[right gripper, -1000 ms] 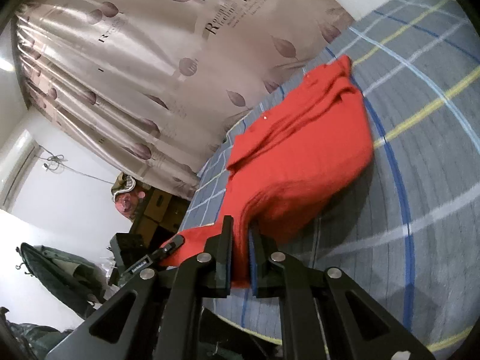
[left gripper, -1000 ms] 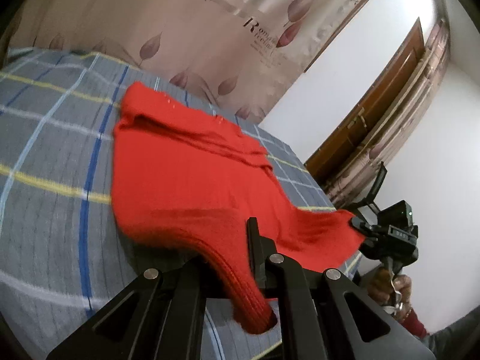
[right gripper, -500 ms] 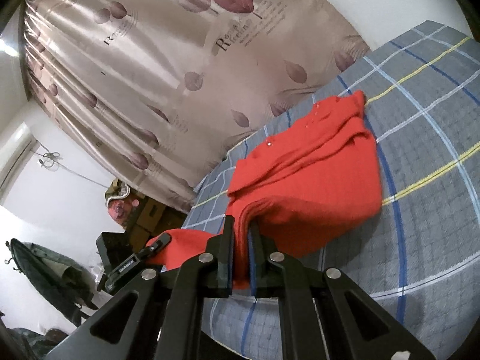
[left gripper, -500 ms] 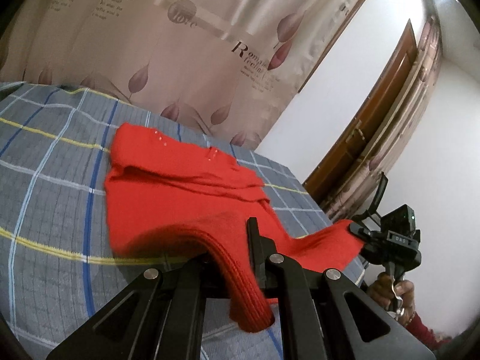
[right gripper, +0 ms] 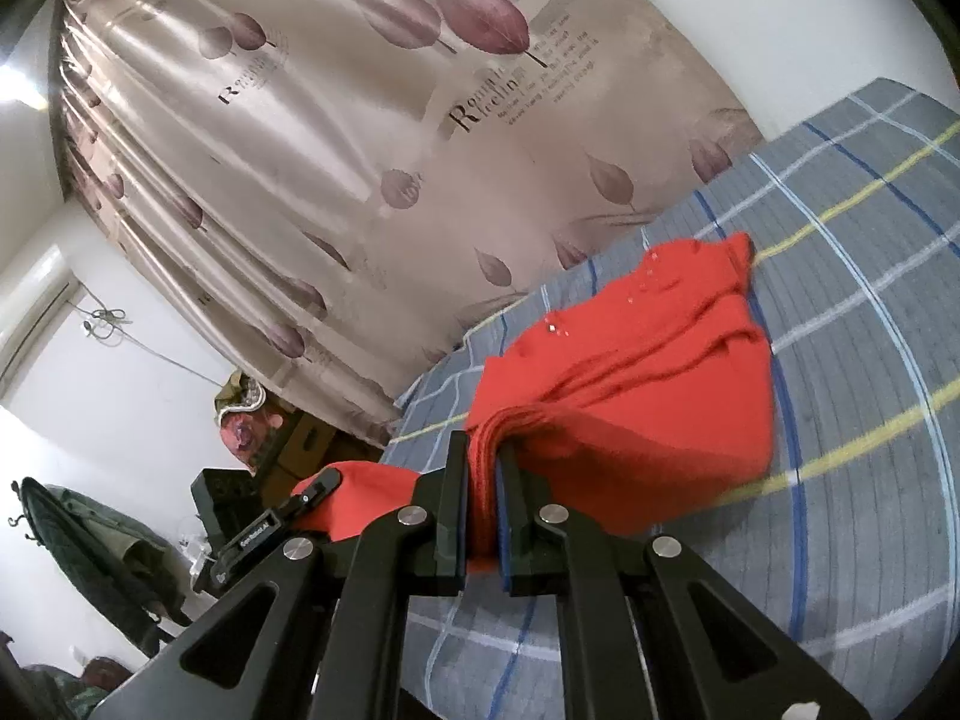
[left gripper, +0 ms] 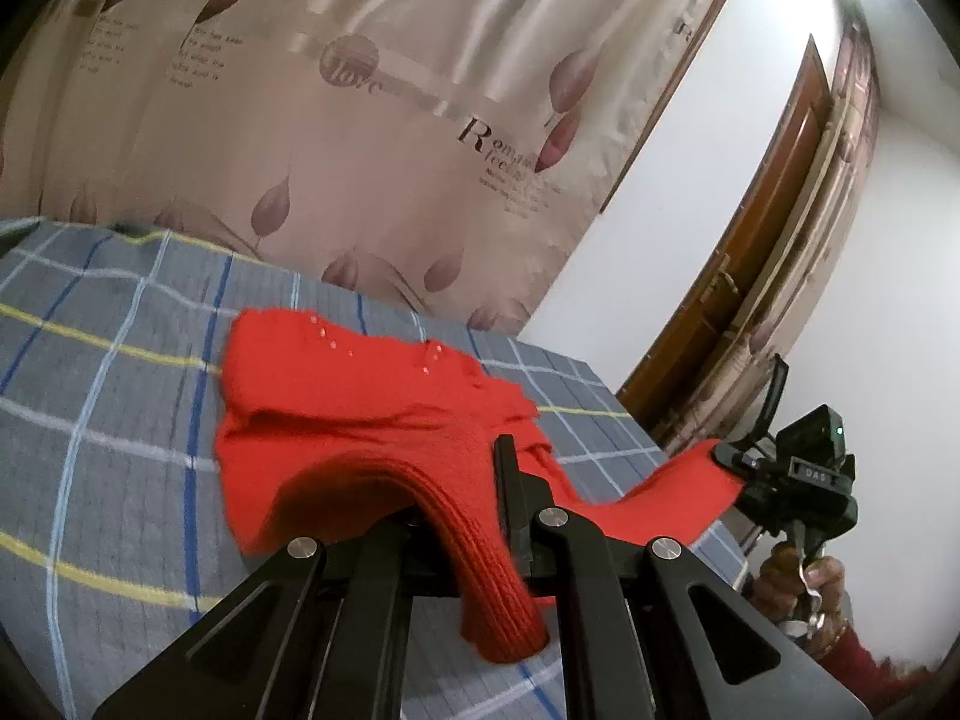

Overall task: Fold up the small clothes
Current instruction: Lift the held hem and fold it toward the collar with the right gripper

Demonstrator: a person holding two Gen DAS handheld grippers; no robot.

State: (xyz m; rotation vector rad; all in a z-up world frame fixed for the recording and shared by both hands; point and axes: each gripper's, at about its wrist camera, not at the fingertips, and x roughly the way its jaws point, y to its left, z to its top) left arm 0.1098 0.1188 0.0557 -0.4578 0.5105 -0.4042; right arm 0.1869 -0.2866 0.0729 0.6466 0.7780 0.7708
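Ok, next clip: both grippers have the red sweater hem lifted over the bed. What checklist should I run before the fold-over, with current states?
1. Left gripper clamped on the red sweater hem: ok, ribbed edge pinched between shut jaws.
2. Right gripper clamped on the hem: ok, fabric bunched between shut jaws.
3. Hem taut between the two grippers: not ok, it sags in the middle in the left wrist view.
4. Far end of the sweater lying on the checked bedsheet: ok, collar end with small beads rests flat.
5. Landing area beyond the sweater free: ok, only bare sheet up to the curtain.
6. Sleeves tucked in: cannot tell, the layers hide them.
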